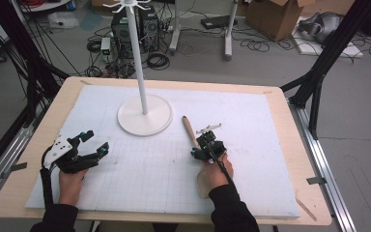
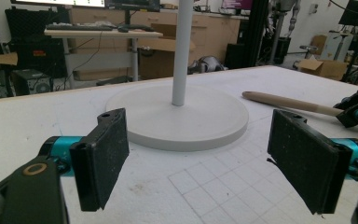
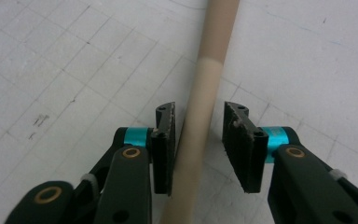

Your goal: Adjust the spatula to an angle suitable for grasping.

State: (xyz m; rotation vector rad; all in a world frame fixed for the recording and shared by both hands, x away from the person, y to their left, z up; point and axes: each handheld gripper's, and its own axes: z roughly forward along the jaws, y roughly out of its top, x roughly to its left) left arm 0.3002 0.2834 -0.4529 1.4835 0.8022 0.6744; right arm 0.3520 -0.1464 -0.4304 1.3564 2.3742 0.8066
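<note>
A long tan wooden utensil lies on the white foam mat, its handle pointing toward the white stand. Its wider end shows under the person's right hand. My right gripper is lowered over the handle. In the right gripper view, the handle runs between the jaws of the right gripper, with a gap showing on the right side, so it is open around the handle. My left gripper rests at the mat's left, open and empty, also seen wide apart as the left gripper.
A white stand with a round base and a tall pole, hooks at its top, stands mid-mat. In the left gripper view its base lies just ahead. A wooden table edge frames the mat.
</note>
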